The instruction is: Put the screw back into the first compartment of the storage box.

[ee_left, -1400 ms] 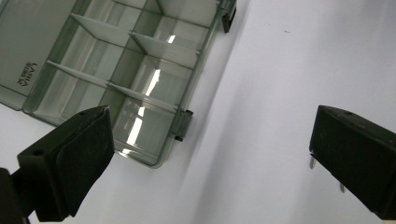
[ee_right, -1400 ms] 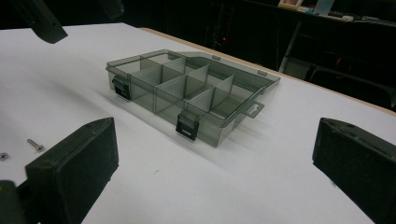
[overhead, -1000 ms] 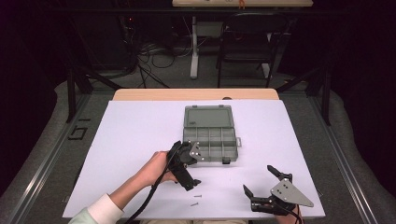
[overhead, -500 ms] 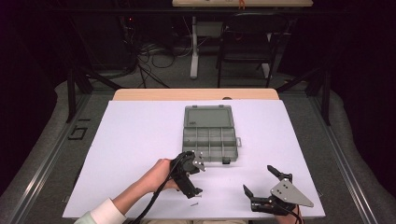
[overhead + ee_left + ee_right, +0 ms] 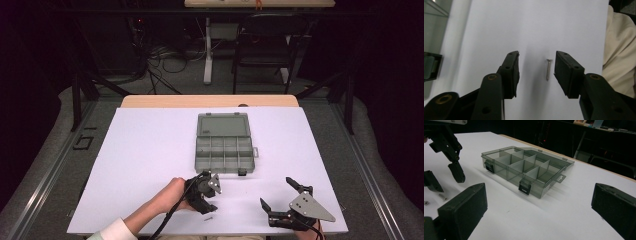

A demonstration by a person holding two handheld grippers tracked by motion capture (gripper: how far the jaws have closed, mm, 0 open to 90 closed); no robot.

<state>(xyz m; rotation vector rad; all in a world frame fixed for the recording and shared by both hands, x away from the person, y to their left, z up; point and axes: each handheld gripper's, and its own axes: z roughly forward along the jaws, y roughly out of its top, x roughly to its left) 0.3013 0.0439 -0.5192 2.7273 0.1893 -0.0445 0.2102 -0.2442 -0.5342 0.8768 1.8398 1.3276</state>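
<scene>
A small metal screw (image 5: 548, 69) lies flat on the white sheet (image 5: 150, 150), near the table's front edge (image 5: 209, 218). My left gripper (image 5: 537, 55) points down over it, held by a hand. Its jaws have just been closing and now straddle the screw, which lies nearer the right pad (image 5: 564, 72) without touching it. The left gripper (image 5: 206, 207) is in front of the grey compartment box (image 5: 223, 145). My right gripper (image 5: 276, 191) rests on the sheet at the front right, open and empty. In the right gripper view it (image 5: 539, 188) faces the open box (image 5: 524, 167).
In the right gripper view a second small fastener (image 5: 426, 202) lies beside the screw (image 5: 442, 196), under the left gripper (image 5: 445, 178). The box lid (image 5: 222, 124) lies open towards the back. A cream sleeve (image 5: 619, 50) is close to the sheet's front edge.
The left gripper has come down and towards the front edge, over the screw, and its jaws have narrowed around it. The right gripper has stayed put.
</scene>
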